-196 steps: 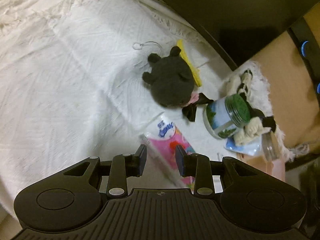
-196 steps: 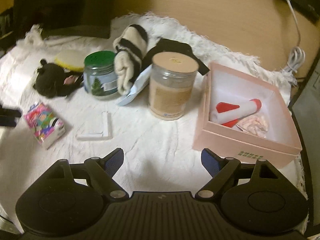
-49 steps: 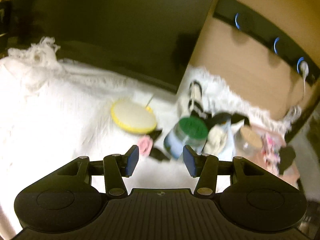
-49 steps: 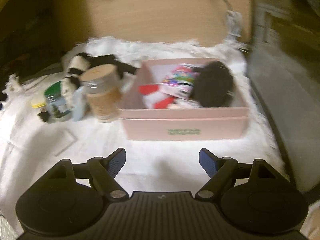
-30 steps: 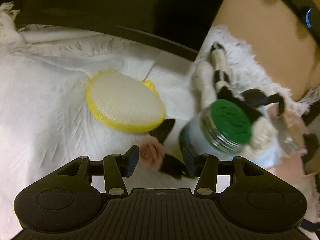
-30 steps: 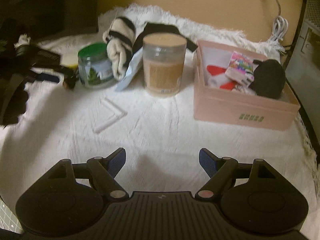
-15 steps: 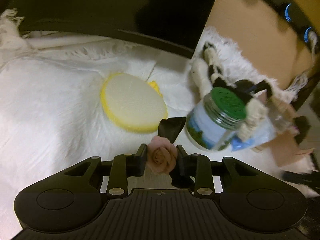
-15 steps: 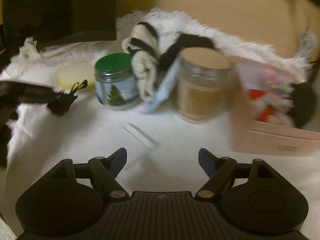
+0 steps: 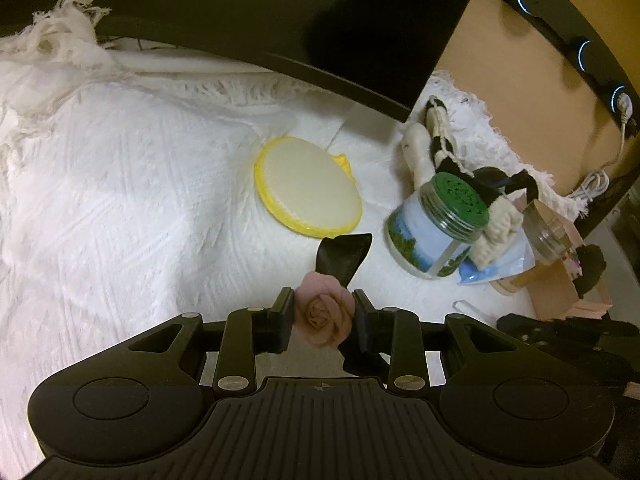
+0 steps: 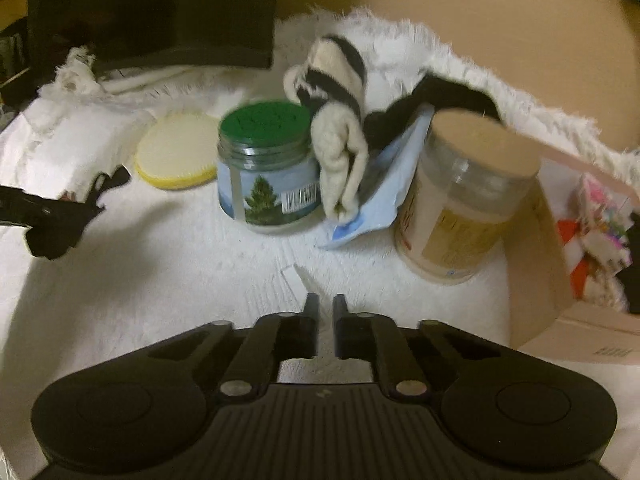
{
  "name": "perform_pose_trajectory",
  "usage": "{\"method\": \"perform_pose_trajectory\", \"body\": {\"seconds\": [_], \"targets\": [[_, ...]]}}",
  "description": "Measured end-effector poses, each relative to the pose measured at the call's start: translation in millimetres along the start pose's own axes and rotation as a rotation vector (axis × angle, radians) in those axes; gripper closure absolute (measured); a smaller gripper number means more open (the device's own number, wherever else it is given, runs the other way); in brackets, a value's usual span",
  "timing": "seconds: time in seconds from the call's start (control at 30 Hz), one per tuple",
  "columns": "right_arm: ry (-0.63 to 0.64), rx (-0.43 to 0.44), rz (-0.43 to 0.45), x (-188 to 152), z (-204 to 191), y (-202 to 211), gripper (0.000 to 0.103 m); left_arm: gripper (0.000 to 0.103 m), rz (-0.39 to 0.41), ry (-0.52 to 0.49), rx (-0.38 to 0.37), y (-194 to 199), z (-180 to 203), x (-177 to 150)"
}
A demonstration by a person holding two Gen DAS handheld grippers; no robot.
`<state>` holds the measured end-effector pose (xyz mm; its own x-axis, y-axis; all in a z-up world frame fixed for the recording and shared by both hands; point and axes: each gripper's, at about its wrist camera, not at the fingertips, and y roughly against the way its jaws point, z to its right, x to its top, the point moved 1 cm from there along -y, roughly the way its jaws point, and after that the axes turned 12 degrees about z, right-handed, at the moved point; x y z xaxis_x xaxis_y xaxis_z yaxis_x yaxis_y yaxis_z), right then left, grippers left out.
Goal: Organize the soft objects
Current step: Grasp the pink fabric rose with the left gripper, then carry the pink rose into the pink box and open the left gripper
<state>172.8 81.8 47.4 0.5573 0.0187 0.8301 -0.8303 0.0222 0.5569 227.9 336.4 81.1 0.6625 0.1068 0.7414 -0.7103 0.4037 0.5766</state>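
Observation:
My left gripper (image 9: 323,312) is shut on a pink fabric rose with black ribbon (image 9: 325,314) and holds it just above the white cloth. It also shows at the left of the right wrist view (image 10: 60,216). A yellow-rimmed round sponge (image 9: 308,187) lies beyond it. A cream and black striped sock (image 10: 340,120) leans behind the green-lidded jar (image 10: 268,168). The pink box (image 10: 536,264) at the right holds soft items. My right gripper (image 10: 326,312) is nearly shut and empty, low over the cloth in front of the jars.
A tan-lidded jar (image 10: 464,200) stands beside the box, with a blue packet (image 10: 372,200) between the jars. A small clear strip (image 10: 304,280) lies on the cloth. A dark monitor (image 9: 280,12) stands at the back. A wooden wall is to the right.
My left gripper has lifted the rose slightly off the cloth. My right gripper has closed from wide open to nearly shut and moved closer to the jars.

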Motion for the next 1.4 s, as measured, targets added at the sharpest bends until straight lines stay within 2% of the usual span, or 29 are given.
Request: {"method": "perform_pose_trajectory", "body": {"seconds": [0.2, 0.27, 0.3, 0.33, 0.4, 0.47, 0.6, 0.7, 0.73, 0.9, 0.93, 1.03, 1.17, 1.27, 1.3, 1.37, 1.4], "targets": [[0.017, 0.034, 0.065, 17.1, 18.0, 39.6, 0.098, 0.068, 0.030, -0.016, -0.022, 8.2, 25.9, 8.0], [0.029, 0.050, 0.047, 14.0, 24.3, 43.7, 0.094, 0.068, 0.041, -0.022, -0.027, 8.9, 38.9, 12.4], [0.030, 0.053, 0.034, 10.1, 27.0, 43.5, 0.086, 0.068, 0.043, -0.017, -0.030, 9.5, 44.4, 13.9], [0.027, 0.059, 0.027, 6.3, 29.0, 41.8, 0.076, 0.068, 0.045, -0.011, -0.034, 10.2, 49.0, 15.1], [0.002, 0.077, 0.018, -0.9, 29.9, 32.7, 0.070, 0.068, 0.048, -0.013, -0.040, 12.5, 58.3, 14.9], [-0.009, 0.111, -0.003, -5.4, 26.2, 18.3, 0.070, 0.068, 0.035, -0.024, -0.039, 12.5, 64.0, 11.0], [0.049, 0.157, -0.007, -10.6, 7.9, -17.0, 0.070, 0.068, -0.007, -0.026, -0.037, 10.4, 58.9, -5.8], [0.071, 0.140, -0.004, -10.5, 2.9, -30.7, 0.073, 0.068, -0.026, -0.012, -0.023, 11.2, 47.3, -20.0], [0.070, 0.150, -0.007, -9.4, 2.8, -30.1, 0.088, 0.068, -0.028, -0.005, -0.018, 11.9, 44.3, -23.0], [0.060, 0.181, 0.002, 0.1, 5.7, -10.9, 0.095, 0.068, -0.021, 0.023, 0.023, 16.8, 34.2, -24.7], [0.060, 0.186, 0.016, 3.9, 7.0, -3.9, 0.103, 0.068, -0.013, 0.022, 0.024, 18.3, 35.0, -21.9], [0.043, 0.190, 0.077, 24.4, 17.5, 20.4, 0.103, 0.068, 0.021, 0.003, 0.028, 22.2, 43.6, -9.1], [0.022, 0.169, 0.173, 52.1, 43.8, 56.2, 0.103, 0.068, 0.087, -0.031, -0.006, 24.8, 68.0, 16.2], [0.045, 0.130, 0.189, 55.9, 65.1, 69.9, 0.102, 0.068, 0.131, -0.058, -0.026, 23.3, 92.3, 32.1], [0.050, 0.127, 0.180, 52.0, 71.4, 70.6, 0.101, 0.068, 0.142, -0.060, -0.029, 22.7, 99.3, 35.5], [0.043, 0.139, 0.143, 38.8, 79.8, 65.3, 0.089, 0.068, 0.157, -0.059, -0.030, 21.8, 107.5, 36.5], [0.029, 0.148, 0.128, 33.0, 79.6, 60.3, 0.074, 0.068, 0.158, -0.056, -0.030, 19.8, 109.3, 33.6]]}}
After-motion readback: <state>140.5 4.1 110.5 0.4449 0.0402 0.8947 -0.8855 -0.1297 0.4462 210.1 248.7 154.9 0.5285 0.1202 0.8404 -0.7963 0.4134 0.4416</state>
